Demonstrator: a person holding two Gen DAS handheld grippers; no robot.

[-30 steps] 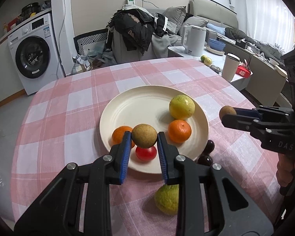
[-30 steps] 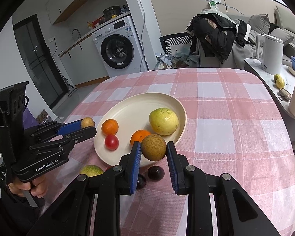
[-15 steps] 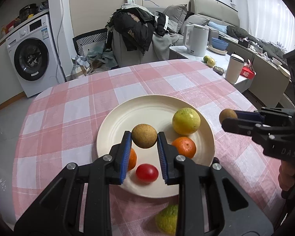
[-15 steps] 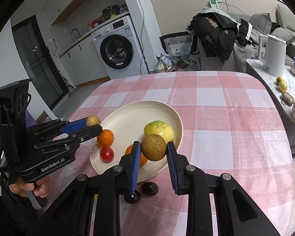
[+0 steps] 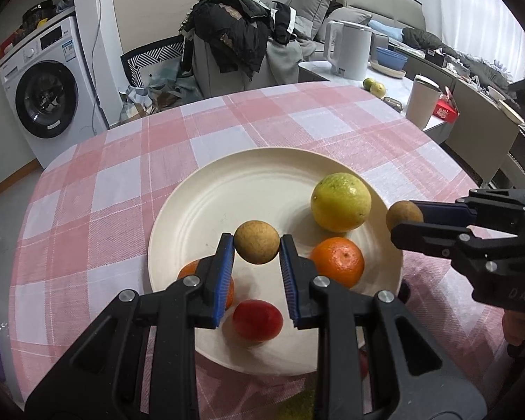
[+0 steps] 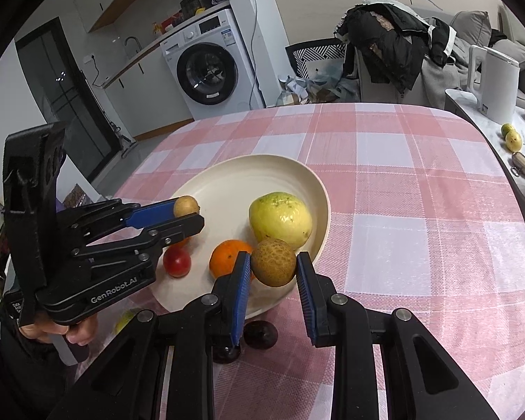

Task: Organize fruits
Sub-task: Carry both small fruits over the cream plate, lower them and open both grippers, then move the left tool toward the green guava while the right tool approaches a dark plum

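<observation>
plate (image 5: 192, 210) holds guava (image 5: 340, 201), two oranges (image 5: 337, 261), tomato (image 5: 257, 319).

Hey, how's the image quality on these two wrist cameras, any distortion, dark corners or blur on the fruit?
Left wrist view: strong fisheye bending, black vignette at the corners, brown fruit in the left gripper sharp, soft shadows on the plate. Right wrist view: same bending and dark rim, brown fruit in the right gripper sharp, window glare absent.
</observation>
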